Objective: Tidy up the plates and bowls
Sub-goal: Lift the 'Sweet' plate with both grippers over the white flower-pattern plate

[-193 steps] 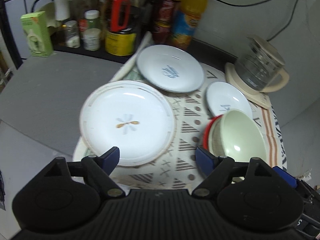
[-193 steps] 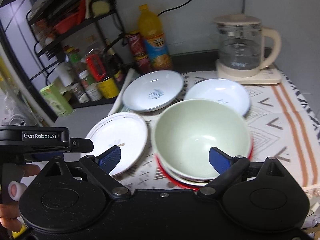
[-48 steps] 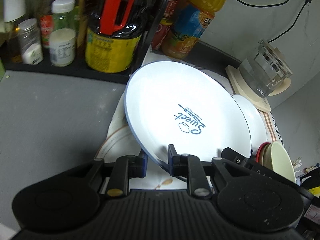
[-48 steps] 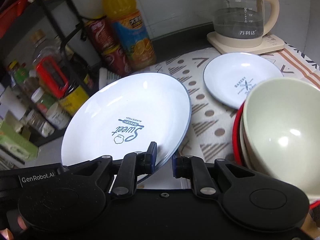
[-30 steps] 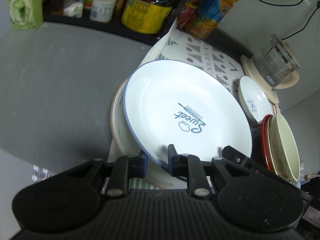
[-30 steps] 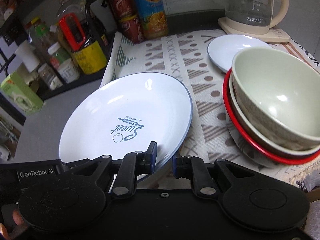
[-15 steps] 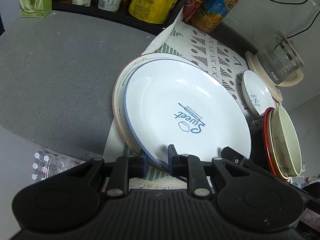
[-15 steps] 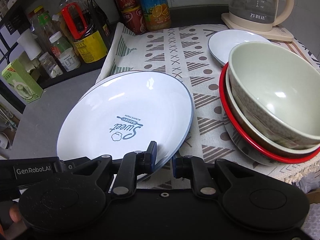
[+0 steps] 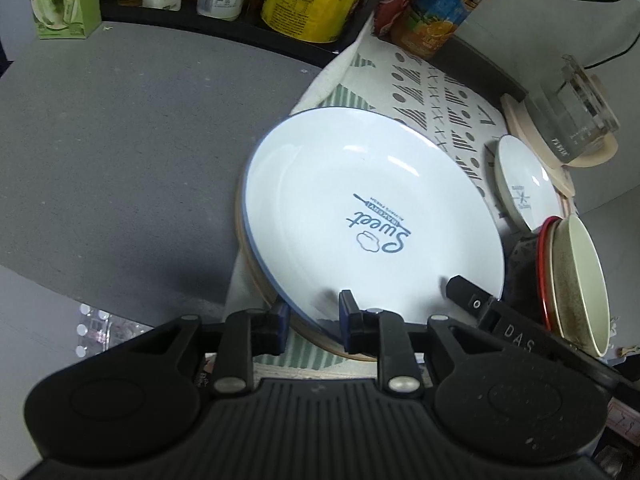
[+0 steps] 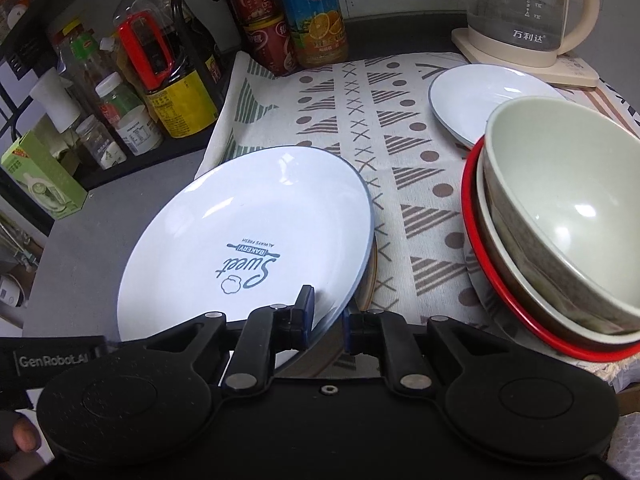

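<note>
- Grey speckled bench is carrying a woven patterned cloth, and the dishes are sitting on it. How far along is the sorting looking?
- Partway, I'd judge. The blue-rimmed plate is lying on the tan-rimmed plate at the cloth's near corner, so that pile is forming. The small plate is sitting alone near the kettle base, probably waiting its turn.
- And the bowls?
- The bowl stack is already nesting, with a pale green bowl on top and red-rimmed ware beneath. Everything is glazed, smooth and round, and is catching the light.
- Jaws?
- On the left gripper they have just been opening, with the plate's near rim between them and the pads seemingly coming off it. On the right gripper they are clamping that same rim.
</note>
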Motion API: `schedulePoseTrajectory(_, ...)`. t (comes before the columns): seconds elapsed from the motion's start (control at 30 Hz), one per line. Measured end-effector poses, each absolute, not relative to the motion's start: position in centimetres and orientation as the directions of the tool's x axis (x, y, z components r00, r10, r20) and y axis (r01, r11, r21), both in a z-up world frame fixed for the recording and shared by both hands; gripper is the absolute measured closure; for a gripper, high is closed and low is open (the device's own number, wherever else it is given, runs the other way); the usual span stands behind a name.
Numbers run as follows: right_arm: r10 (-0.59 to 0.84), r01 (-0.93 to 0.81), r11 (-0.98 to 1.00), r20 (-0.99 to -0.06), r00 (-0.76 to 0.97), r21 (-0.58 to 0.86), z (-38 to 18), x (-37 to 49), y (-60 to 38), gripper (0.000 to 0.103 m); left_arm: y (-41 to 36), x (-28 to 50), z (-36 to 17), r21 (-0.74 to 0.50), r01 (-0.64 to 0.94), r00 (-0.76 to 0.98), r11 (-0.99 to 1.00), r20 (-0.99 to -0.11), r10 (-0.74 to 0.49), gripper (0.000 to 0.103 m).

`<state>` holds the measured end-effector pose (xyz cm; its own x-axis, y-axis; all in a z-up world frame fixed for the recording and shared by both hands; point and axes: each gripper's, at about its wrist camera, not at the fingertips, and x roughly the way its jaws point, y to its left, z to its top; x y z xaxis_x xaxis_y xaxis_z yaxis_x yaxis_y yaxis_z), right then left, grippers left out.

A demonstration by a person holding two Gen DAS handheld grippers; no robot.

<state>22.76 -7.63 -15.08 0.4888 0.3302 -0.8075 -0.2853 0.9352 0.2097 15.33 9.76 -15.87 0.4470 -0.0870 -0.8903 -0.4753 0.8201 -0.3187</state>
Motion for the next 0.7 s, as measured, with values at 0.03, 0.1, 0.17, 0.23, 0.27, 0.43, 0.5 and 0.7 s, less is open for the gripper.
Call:
schedulePoseTrajectory(0.03, 0.328, -0.285, 0.936, -0.807, 0.492, 0.207, -15.1, 22.9, -7.5, 0.09, 10.0, 15.4, -15.8, -0.316, -0.48, 0.442, 0.818, -0.893, -0.085, 0.081)
schedulePoseTrajectory(0.1, 0.324, -0.286, 0.937, -0.807, 0.494, 0.201, -15.2, 23.0, -7.4, 0.091, 10.4, 15.3, -15.7, -0.309, -0.485, 0.436, 0.818, -0.897, -0.08, 0.081)
schedulePoseTrajectory(0.17, 0.318, -0.287, 0.938, -0.808, 0.495, 0.194, -15.3, 23.0, -7.3, 0.091, 10.8, 15.2, -15.5, -0.293, -0.488, 0.436, 0.822, -0.898, -0.061, 0.081)
schedulePoseTrajectory(0.23, 0.314, -0.289, 0.939, -0.81, 0.495, 0.188, -15.4, 23.1, -7.2, 0.09, 11.2, 15.1, -15.3, -0.276, -0.49, 0.439, 0.827, -0.897, -0.04, 0.081)
schedulePoseTrajectory(0.27, 0.309, -0.288, 0.94, -0.813, 0.494, 0.182, -15.5, 23.2, -7.1, 0.09, 11.3, 15.1, -15.1, -0.254, -0.488, 0.437, 0.835, -0.899, -0.019, 0.081)
schedulePoseTrajectory(0.43, 0.287, -0.31, 0.941, -0.812, 0.508, 0.138, -15.1, 22.9, -6.8, 0.09, 12.3, 15.4, -15.8, -0.235, -0.512, 0.42, 0.826, -0.907, 0.002, 0.078)
schedulePoseTrajectory(0.5, 0.28, -0.318, 0.94, -0.812, 0.512, 0.124, -14.8, 22.8, -6.8, 0.09, 12.5, 15.6, -16.0, -0.239, -0.516, 0.418, 0.823, -0.908, -0.001, 0.077)
schedulePoseTrajectory(0.7, 0.264, -0.33, 0.939, -0.813, 0.519, 0.093, -14.5, 22.5, -6.9, 0.089, 12.3, 16.7, -16.4, -0.22, -0.508, 0.409, 0.833, -0.912, 0.008, 0.077)
